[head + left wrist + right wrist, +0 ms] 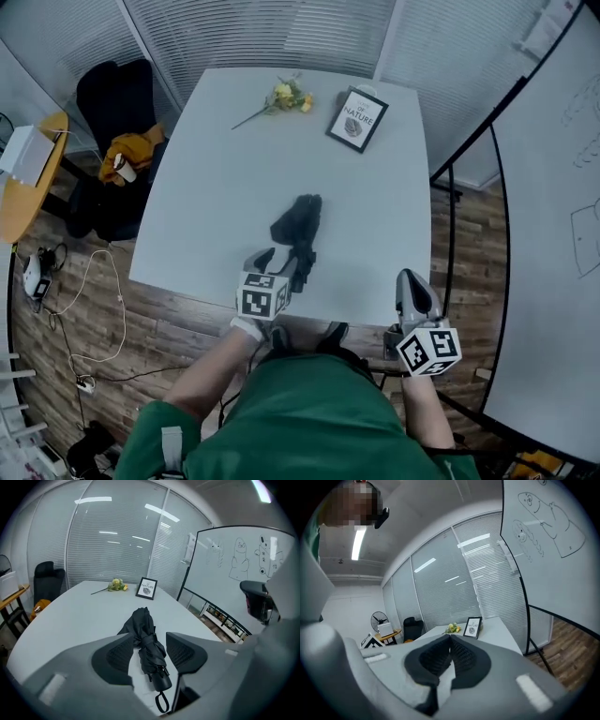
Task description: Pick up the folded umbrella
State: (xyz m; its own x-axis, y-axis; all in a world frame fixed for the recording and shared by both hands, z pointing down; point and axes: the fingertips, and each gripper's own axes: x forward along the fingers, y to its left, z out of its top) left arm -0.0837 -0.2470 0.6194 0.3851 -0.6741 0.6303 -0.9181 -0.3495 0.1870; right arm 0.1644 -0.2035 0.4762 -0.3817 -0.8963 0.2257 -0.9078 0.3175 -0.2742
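Note:
The folded black umbrella [298, 225] lies on the white table [206, 187] near its front edge, handle and wrist loop toward me. My left gripper [279, 264] is at the handle end, jaws open. In the left gripper view the umbrella [146, 641] lies between the two pads [115, 656], which stand apart from it on either side. My right gripper [413, 283] hangs off the table's front right corner, away from the umbrella. In the right gripper view its jaws [450, 637] meet at the tips with nothing between them.
A framed picture [357, 119] and a small bunch of yellow flowers [286, 97] lie at the table's far side. A black chair [117, 94] with an orange cloth stands to the left, beside a round wooden table [28, 178]. A whiteboard [553, 234] stands on the right. Cables lie on the floor at left.

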